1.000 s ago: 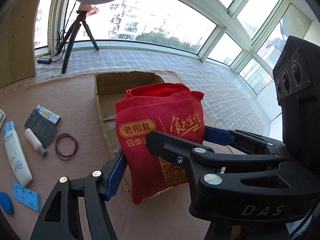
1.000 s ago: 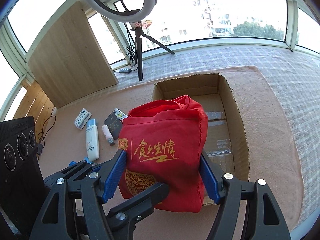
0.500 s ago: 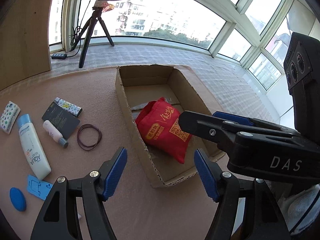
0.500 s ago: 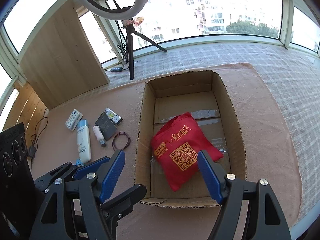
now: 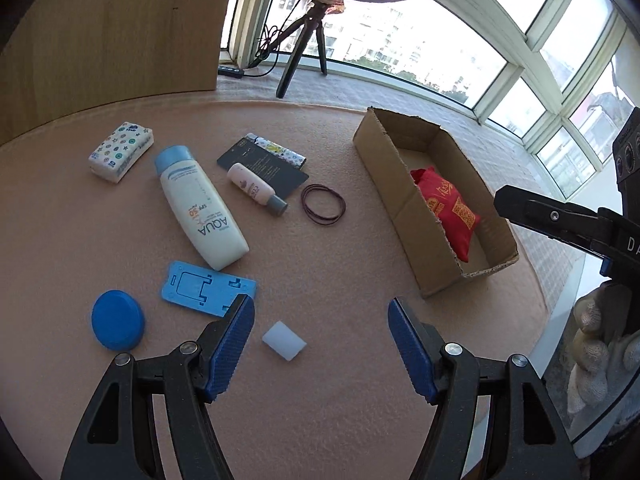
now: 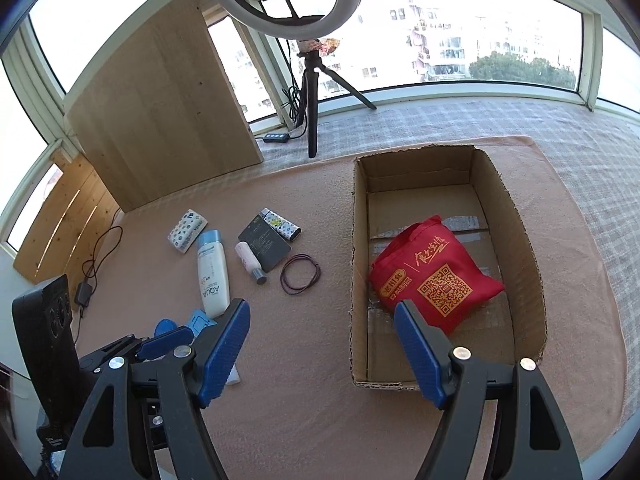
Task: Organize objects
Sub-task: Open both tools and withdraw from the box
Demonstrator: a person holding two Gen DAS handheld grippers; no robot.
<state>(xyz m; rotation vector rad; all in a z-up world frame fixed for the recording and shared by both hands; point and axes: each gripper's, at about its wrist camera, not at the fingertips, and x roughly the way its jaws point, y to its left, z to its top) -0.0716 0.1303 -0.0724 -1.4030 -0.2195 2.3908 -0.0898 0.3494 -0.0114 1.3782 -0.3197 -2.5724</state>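
The red cloth bag [image 6: 434, 276] lies loose inside the cardboard box [image 6: 360, 264], also seen as the red bag [image 5: 450, 210] in the box [image 5: 396, 184]. My left gripper [image 5: 320, 322] is open and empty over the pink mat, with a small white block [image 5: 284, 339] just beyond its left finger. My right gripper [image 6: 322, 330] is open and empty at the box's near left corner. Left of the box lie a white AQUA bottle [image 5: 200, 204], a small bottle [image 5: 256, 188], a dark card [image 5: 264, 166], a rubber band ring [image 5: 323, 204], a blue stand [image 5: 208, 289] and a blue disc [image 5: 118, 320].
A patterned tissue pack [image 5: 120, 151] lies at the mat's far left and a patterned case [image 5: 280, 149] behind the dark card. A ring light on a tripod [image 6: 310, 92] and a wooden board [image 6: 168, 108] stand at the back. A gloved hand [image 5: 604, 344] is at the right.
Both grippers let go of the red bag, which dropped into the box. The left gripper swung left over the loose items; the right one drew back slightly.
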